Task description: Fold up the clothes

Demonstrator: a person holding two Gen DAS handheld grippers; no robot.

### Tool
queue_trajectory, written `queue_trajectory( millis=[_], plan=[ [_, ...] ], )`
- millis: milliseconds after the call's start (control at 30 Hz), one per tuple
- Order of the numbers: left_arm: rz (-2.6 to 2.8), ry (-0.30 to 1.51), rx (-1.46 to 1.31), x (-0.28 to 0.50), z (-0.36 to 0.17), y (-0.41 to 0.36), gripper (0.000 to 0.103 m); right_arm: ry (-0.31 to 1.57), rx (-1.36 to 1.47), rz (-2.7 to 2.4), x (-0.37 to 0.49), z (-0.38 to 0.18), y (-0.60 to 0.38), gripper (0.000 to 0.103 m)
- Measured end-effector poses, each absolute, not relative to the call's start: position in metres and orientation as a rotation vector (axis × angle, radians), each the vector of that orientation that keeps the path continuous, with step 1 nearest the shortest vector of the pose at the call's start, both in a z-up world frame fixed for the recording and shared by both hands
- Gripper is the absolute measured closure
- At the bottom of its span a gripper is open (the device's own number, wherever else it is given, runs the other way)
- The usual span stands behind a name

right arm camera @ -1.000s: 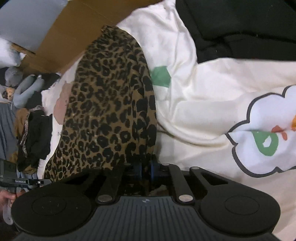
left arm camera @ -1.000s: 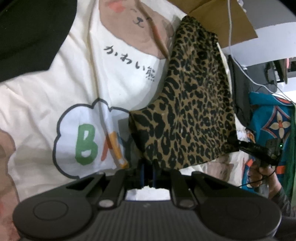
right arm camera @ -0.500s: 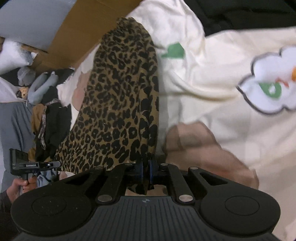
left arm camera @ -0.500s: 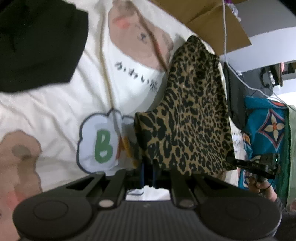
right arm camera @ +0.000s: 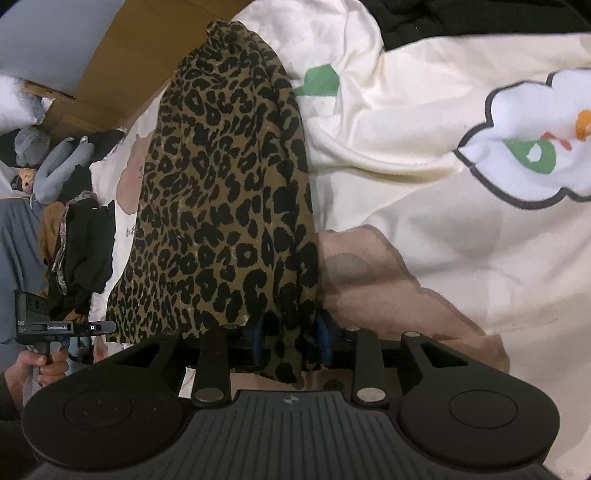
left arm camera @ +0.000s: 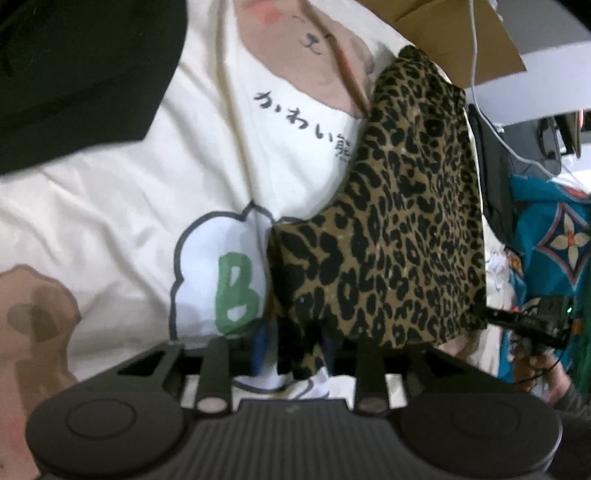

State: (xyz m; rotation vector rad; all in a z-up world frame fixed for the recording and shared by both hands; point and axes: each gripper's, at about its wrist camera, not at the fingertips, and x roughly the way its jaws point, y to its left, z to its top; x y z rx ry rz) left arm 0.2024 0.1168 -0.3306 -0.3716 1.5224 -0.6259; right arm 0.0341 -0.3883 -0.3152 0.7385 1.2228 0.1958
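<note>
The leopard-print garment (left arm camera: 399, 221) lies stretched over a cream printed sheet (left arm camera: 110, 206), running from the near edge of each wrist view toward the far side, where its gathered end (right arm camera: 225, 33) rests close to a sheet of brown cardboard (right arm camera: 144, 48). One near corner of the garment sits between the blue pads (left arm camera: 260, 347) of the left gripper (left arm camera: 291, 350); the fingers stand a little apart with the fabric bunched in the gap, so the grip is loose, and whether the pads still press the cloth cannot be told. The opposite near corner hangs between the pads (right arm camera: 323, 339) of the right gripper (right arm camera: 290, 343), which are likewise slightly spread around a fold of fabric; contact cannot be confirmed there either.

In the left wrist view, the sheet beside the garment shows a cloud outline with a green letter B (left arm camera: 236, 291), a line of black script (left arm camera: 295, 122) and a brown bear figure (left arm camera: 306, 40). A black garment (left arm camera: 81, 74) lies at the far left of that view. In the right wrist view, the cloud print (right arm camera: 532, 147) appears at the right, and a black garment (right arm camera: 480, 18) lies at the far right.

At the left edge of the right wrist view, a hand (right arm camera: 37, 365) holds the handle of the other gripper unit (right arm camera: 48, 325). Behind it lies a pile of dark clothing (right arm camera: 77, 251). At the right edge of the left wrist view there is a blue patterned cloth (left arm camera: 554, 236) and a white cable (left arm camera: 476, 74).
</note>
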Motion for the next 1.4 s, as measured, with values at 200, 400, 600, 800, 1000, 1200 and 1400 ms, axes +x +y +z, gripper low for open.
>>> queue_trajectory(
  millis=[200, 400, 600, 800, 1000, 1200, 1400],
  plan=[
    [-0.625, 1.517, -0.431, 0.209, -0.342, 0.115, 0.064, 1.225, 0.753, 0.208, 0.036, -0.32, -0.388, 0.071],
    [-0.657, 1.537, -0.456, 0.206, -0.348, 0.108, 0.094, 1.214, 0.768, 0.225, 0.037, -0.321, -0.385, 0.071],
    [-0.71, 1.491, -0.381, 0.203, -0.324, 0.1, 0.095, 1.219, 0.752, 0.282, 0.036, -0.308, -0.377, 0.097],
    [-0.756, 1.478, -0.368, 0.193, -0.287, 0.114, 0.095, 1.172, 0.76, 0.323, 0.032, -0.277, -0.379, 0.098],
    [-0.781, 1.487, -0.366, 0.185, -0.261, 0.126, 0.095, 1.188, 0.717, 0.431, 0.014, -0.252, -0.37, 0.098],
    [-0.791, 1.519, -0.355, 0.178, -0.261, 0.12, 0.095, 1.203, 0.708, 0.498, -0.001, -0.232, -0.365, 0.098],
    [-0.782, 1.513, -0.386, 0.171, -0.251, 0.13, 0.095, 1.202, 0.715, 0.536, -0.011, -0.215, -0.362, 0.097]
  ],
)
